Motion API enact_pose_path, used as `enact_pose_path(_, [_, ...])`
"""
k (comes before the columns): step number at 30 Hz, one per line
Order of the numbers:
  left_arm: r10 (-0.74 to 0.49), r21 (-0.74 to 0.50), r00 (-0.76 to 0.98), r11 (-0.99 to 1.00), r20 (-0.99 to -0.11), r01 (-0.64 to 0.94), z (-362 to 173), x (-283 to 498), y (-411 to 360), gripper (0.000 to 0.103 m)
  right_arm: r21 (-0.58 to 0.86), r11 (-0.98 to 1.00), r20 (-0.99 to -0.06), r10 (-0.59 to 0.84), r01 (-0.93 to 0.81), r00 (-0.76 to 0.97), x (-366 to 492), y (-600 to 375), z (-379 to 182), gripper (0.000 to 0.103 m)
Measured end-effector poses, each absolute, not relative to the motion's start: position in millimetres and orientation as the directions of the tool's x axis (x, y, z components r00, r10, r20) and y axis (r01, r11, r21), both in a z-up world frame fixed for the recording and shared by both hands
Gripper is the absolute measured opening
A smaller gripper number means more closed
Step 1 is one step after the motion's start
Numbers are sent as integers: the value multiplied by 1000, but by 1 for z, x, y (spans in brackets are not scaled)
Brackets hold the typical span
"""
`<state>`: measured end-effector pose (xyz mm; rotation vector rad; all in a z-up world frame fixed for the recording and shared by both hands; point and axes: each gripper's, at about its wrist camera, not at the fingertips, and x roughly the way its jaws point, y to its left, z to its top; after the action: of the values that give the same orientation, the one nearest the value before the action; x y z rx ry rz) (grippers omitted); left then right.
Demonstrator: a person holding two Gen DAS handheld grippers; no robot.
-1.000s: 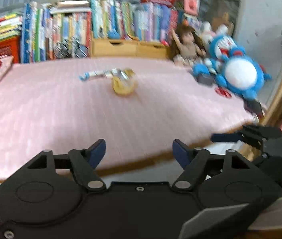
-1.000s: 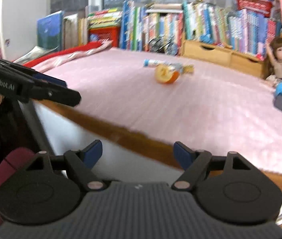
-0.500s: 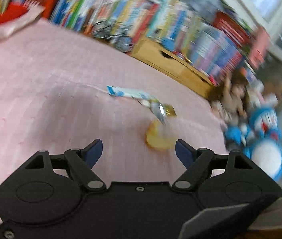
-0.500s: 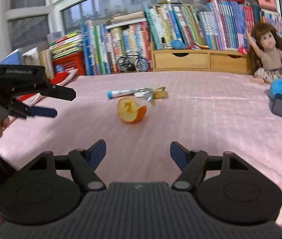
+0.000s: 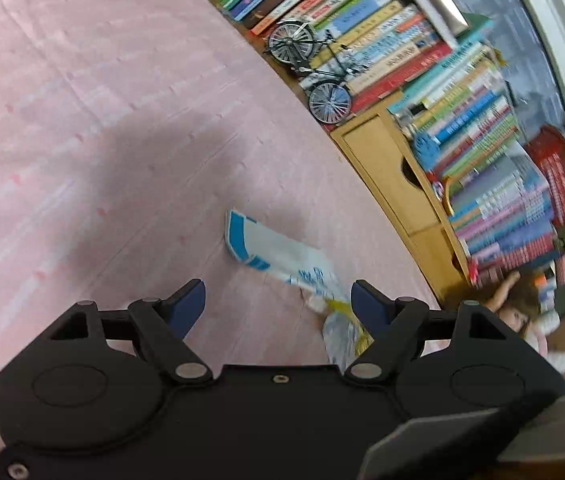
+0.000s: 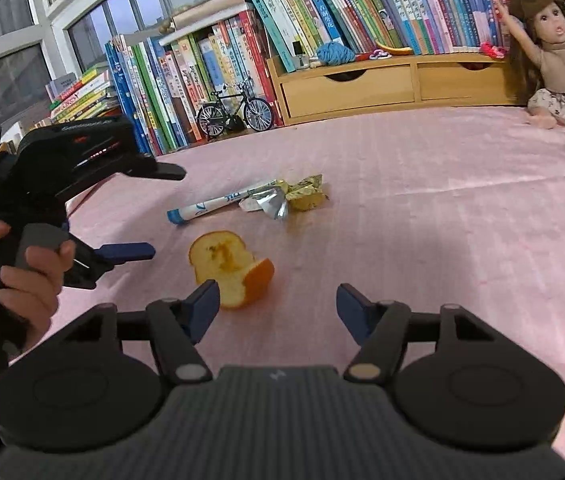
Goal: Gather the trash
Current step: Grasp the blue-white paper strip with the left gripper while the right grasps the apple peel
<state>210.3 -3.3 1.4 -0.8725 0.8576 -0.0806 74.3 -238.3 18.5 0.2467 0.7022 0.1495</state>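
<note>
Both grippers are held spread and empty: the right gripper [image 6: 278, 300], its jaws just narrowed, is aimed at the peel [image 6: 231, 274] on the pink cloth [image 6: 422, 208], the left gripper [image 5: 278, 300] over the wrapper [image 5: 278, 254]. The thin wrapper could be pushed along the cloth rather than pinched, and the curled peel could roll off a pad. The foil scrap [image 5: 340, 338] is half hidden behind the left gripper's finger, and no bin is seen.

A home playroom or child's room: picture books [image 6: 322, 12] line the pink-covered table's [image 6: 442, 200] far edge beside a doll [image 6: 558, 56].
</note>
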Motion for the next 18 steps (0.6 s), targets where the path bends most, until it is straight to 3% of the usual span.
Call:
enact_pose_path(4, [-388,-736,699,610,-601,-294,-8,223,-6,73,250,967,-633,198,-45,748,90,-230,12,74])
enact_pose_path(6, [-392,-748,705,594,-591,-297,-11,225,-6,68,239,970,-638,195,-49,745,97,-227,9,74])
enact_pose_path(7, [-393,-751,706,590,-589,-298,-12,227,-6,60,235,971,-640,195,-53,743,99,-226,8,73])
enact_pose_path(9, [-405,-756,701,583,-587,-297,-15,230,-8,45,223,973,-641,195,-62,743,103,-222,6,65])
enact_pose_path(11, [-420,-762,692,576,-587,-297,-19,232,-8,22,203,977,-641,186,-69,745,104,-218,6,58])
enact_pose_path(15, [-427,-765,692,576,-582,-288,-24,231,-10,14,187,979,-635,180,-76,751,103,-215,7,30])
enact_pose_path(18, [-417,-761,707,592,-570,-265,-20,225,-9,12,187,980,-629,177,-74,757,100,-216,9,20])
